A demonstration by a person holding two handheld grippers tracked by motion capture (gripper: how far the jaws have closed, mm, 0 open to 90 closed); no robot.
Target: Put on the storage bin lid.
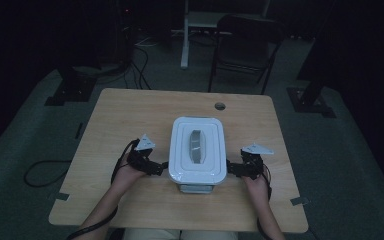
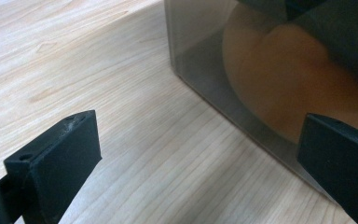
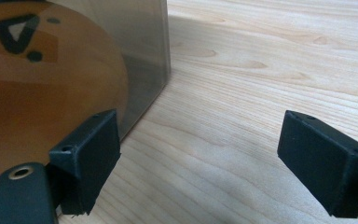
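A white rectangular lid with a grey handle (image 1: 197, 146) covers a shiny metal container (image 1: 196, 188) at the middle of the wooden table (image 1: 130, 115). My left gripper (image 1: 156, 168) sits at the container's near left corner and my right gripper (image 1: 233, 169) at its near right corner. In the left gripper view the left gripper (image 2: 196, 163) is open, its jaws wide apart over bare wood, and the reflective container wall (image 2: 242, 70) stands just ahead on the right. The right gripper (image 3: 207, 161) is open too, with the container wall (image 3: 74, 70) close beside its left jaw.
A round cable hole (image 1: 220, 106) is in the table's far side. Beyond the table stand a dark folding chair (image 1: 245, 45) and a white stand (image 1: 185, 35). Cables (image 1: 45, 172) lie on the floor at left. Dark stand bases (image 1: 70, 92) flank the far corners.
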